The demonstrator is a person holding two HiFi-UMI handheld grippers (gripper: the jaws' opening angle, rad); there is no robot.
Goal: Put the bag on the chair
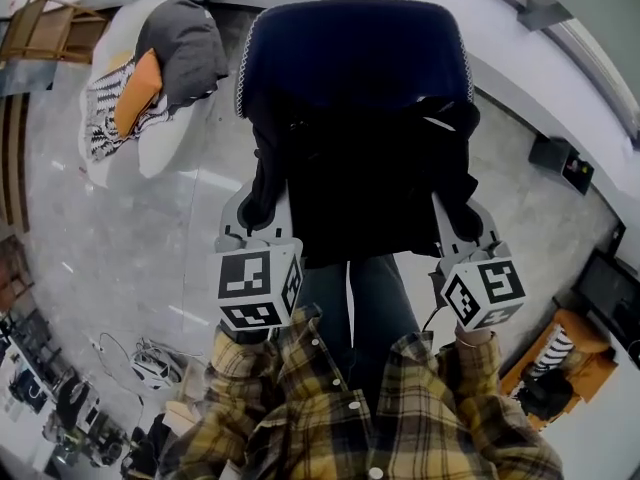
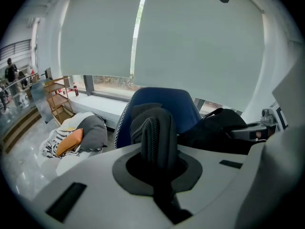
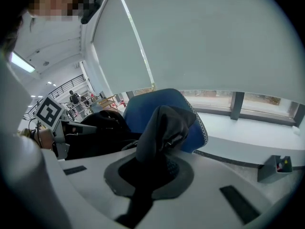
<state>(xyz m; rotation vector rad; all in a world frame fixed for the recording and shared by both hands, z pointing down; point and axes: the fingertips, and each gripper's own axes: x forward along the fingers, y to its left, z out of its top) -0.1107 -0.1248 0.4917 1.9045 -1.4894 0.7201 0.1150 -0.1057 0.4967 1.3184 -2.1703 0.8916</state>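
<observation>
The left hand-held gripper (image 1: 262,208) is pressed together on a fold of the black bag (image 1: 365,188), at the bag's left edge. The right hand-held gripper (image 1: 462,218) pinches the bag's right edge in the same way. The bag is stretched between the two, over the seat of the blue chair (image 1: 350,43) and in front of its back. I cannot tell if it touches the seat. Grey and orange cushions (image 1: 165,68) lie on a white seat near the chair.
</observation>
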